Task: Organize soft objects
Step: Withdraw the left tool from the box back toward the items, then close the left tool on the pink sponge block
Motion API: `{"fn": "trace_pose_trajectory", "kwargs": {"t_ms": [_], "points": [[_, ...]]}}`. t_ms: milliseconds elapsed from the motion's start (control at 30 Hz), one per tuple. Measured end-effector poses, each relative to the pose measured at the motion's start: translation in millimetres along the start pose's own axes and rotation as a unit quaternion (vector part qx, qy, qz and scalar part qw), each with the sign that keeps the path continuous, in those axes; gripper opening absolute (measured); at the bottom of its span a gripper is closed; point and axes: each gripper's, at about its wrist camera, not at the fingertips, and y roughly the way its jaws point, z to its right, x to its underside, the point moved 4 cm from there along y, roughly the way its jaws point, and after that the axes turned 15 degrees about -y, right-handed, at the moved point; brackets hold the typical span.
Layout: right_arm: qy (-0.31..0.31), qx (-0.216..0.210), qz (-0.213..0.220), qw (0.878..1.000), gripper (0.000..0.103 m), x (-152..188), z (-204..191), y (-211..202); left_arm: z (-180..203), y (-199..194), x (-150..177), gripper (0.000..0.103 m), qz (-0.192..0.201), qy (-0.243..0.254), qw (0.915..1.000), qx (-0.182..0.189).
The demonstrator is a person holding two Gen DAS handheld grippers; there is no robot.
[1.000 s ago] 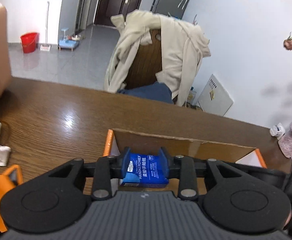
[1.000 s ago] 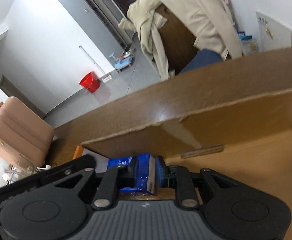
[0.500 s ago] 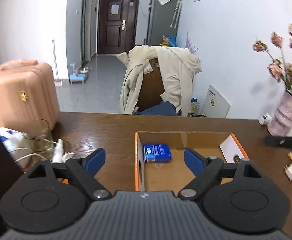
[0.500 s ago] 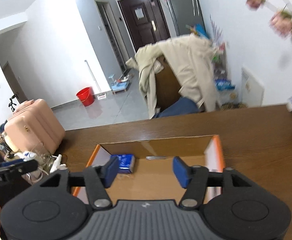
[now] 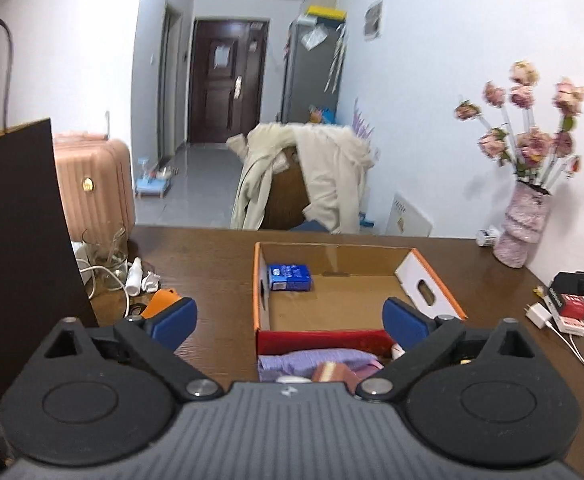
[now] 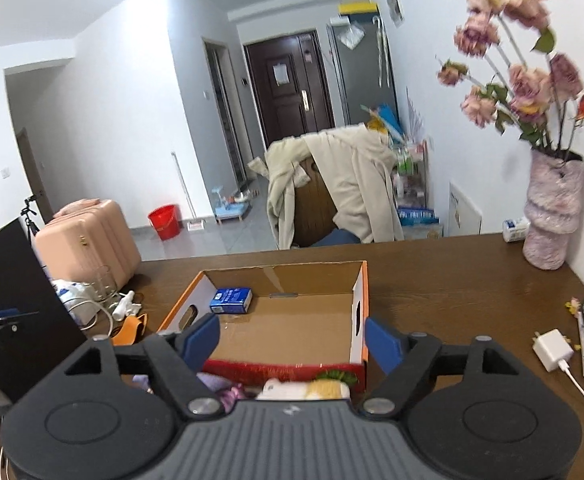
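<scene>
Both grippers, left (image 5: 290, 316) and right (image 6: 292, 338), gape empty above the soft things (image 5: 316, 362), which lie just below them, nearer than the box (image 5: 257, 280).

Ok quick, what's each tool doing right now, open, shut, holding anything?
Left tool: open, holding nothing.
Right tool: open, holding nothing.
The blue tissue pack lies in the cardboard box, clear of both.

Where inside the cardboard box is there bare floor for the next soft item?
Free: the cardboard box floor right of the blue tissue pack, up to its right wall. Crowded: the far-left corner, and the soft items before the red wall.
</scene>
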Motion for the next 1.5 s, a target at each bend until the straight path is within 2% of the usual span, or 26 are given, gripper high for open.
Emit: {"fn": "trace_pose_trajectory", "kwargs": {"t_ms": [100,200,333,400,500,567,667,800,933,1033,1100,1267,1500], "points": [[-0.033,0.006,0.017,0.999,0.086,21,-14,-27,1,-26,29,0.103,0.047,0.031,0.9984,-0.001],[-0.078,0.023,0.045,0.996,0.088,49,-36,-51,-3,-54,60,0.103,0.082,0.027,0.9962,-0.003],[-0.077,0.024,0.082,0.993,0.094,91,-64,-78,-9,-92,103,0.103,0.112,0.032,0.9930,0.019],[-0.082,0.023,0.091,0.992,0.094,113,-81,-89,-15,-107,123,0.103,0.125,0.029,0.9917,0.009],[-0.099,0.045,0.089,0.990,0.094,146,-105,-100,-17,-123,153,0.103,0.134,0.058,0.9893,0.008],[-0.102,0.050,0.085,0.990,0.094,166,-120,-107,-16,-127,167,0.103,0.128,0.073,0.9890,0.005],[-0.085,0.027,0.074,0.993,0.094,187,-132,-112,-12,-127,169,0.103,0.123,0.082,0.9888,0.021],[-0.097,0.023,0.060,0.993,0.094,191,-142,-108,-12,-125,168,0.103,0.125,0.071,0.9893,0.022],[-0.088,0.015,0.060,0.994,0.094,194,-143,-107,-11,-114,177,0.103,0.106,0.075,0.9912,0.023],[-0.080,0.015,0.056,0.995,0.094,199,-141,-103,-13,-95,184,0.103,0.080,0.067,0.9942,0.025],[-0.071,0.015,0.047,0.996,0.094,204,-138,-94,-15,-77,192,0.103,0.052,0.057,0.9970,0.012],[-0.059,0.001,0.023,0.998,0.093,215,-135,-73,-18,-46,201,0.103,0.009,0.043,0.9990,0.008],[-0.050,-0.010,0.016,0.999,0.083,205,-123,-37,-22,3,181,0.102,-0.005,0.010,0.9999,0.000]]}}
